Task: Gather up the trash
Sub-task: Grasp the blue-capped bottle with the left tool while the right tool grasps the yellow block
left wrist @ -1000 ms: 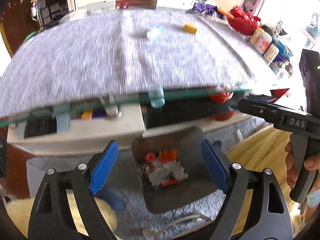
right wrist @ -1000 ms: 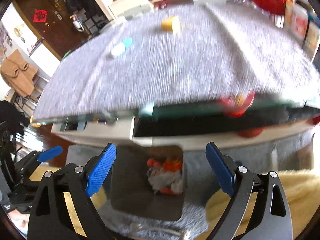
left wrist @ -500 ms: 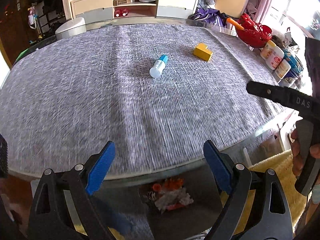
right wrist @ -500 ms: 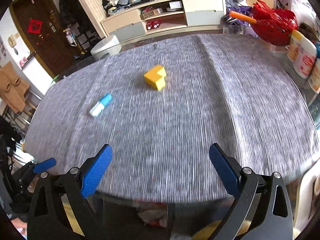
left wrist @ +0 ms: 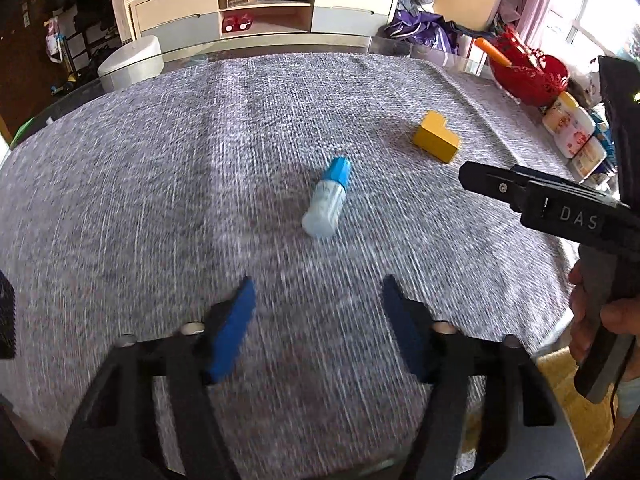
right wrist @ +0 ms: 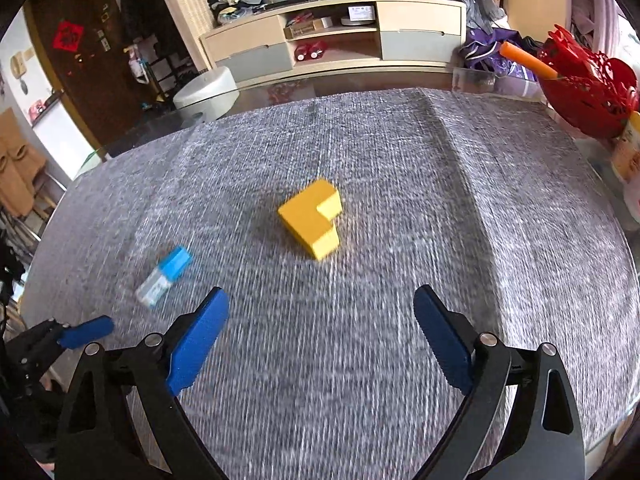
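Note:
A small clear bottle with a blue cap (left wrist: 328, 196) lies on its side on the grey tablecloth (left wrist: 160, 184); it also shows in the right wrist view (right wrist: 164, 276). A yellow L-shaped block (left wrist: 436, 140) lies to its right, and straight ahead in the right wrist view (right wrist: 314, 216). My left gripper (left wrist: 316, 300) is open and empty above the cloth, short of the bottle. My right gripper (right wrist: 320, 312) is open and empty, short of the yellow block. The right gripper's body (left wrist: 560, 208) shows at the right of the left wrist view.
A red basket (right wrist: 588, 88) with an orange stick stands at the table's far right, with several white bottles (left wrist: 572, 132) beside it. A low cabinet (right wrist: 340, 40) and a white round bin (right wrist: 206, 92) stand behind the table. The table's near edge lies just below the grippers.
Both grippers have risen from the trash bin below the table's edge to above the tabletop and moved forward. The bottle and yellow block now look closer. Both stay open.

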A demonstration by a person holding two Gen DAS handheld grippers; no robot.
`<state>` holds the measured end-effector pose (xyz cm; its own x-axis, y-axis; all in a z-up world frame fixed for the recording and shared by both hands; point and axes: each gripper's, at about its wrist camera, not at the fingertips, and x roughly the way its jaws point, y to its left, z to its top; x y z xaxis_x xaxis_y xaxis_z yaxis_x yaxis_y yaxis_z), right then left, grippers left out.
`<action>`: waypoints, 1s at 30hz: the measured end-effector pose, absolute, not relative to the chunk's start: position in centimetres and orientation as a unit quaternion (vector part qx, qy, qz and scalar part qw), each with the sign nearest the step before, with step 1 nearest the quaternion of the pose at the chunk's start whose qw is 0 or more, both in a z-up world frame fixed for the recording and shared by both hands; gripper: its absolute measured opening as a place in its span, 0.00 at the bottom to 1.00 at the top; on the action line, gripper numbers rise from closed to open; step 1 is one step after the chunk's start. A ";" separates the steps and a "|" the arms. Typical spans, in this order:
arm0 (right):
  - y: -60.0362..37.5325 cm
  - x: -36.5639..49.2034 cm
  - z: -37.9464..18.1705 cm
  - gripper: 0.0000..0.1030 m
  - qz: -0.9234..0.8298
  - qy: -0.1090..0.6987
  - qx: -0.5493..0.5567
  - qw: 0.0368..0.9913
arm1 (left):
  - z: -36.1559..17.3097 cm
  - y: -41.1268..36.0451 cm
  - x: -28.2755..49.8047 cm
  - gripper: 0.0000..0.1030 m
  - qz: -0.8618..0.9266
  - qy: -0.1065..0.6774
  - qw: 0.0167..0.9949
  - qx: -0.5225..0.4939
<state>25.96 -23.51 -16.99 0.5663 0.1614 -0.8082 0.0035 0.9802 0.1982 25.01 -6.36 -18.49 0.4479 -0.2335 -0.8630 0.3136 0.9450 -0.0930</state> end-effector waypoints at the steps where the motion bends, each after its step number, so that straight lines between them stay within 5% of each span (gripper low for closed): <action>1: -23.4 26.4 -17.0 0.86 0.046 0.464 0.088 0.880 | -18.6 -6.4 25.3 0.46 -0.159 0.500 0.850 0.042; 9: -22.4 29.6 -17.4 0.76 0.052 0.462 0.068 0.883 | -18.7 -7.9 28.3 0.44 -0.164 0.492 0.854 0.051; 22: -22.0 30.7 -18.2 0.37 0.049 0.455 0.032 0.888 | -18.7 -8.5 30.3 0.17 -0.148 0.485 0.860 0.064; 30: -22.5 29.2 -17.8 0.37 0.064 0.463 0.047 0.883 | -18.6 -7.9 29.0 0.17 -0.150 0.493 0.855 0.061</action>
<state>29.18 -22.54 -17.82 0.5629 0.1578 -0.8113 -0.0699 0.9872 0.1435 28.96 -7.87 -18.56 0.4694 -0.1968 -0.8608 0.3169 0.9474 -0.0438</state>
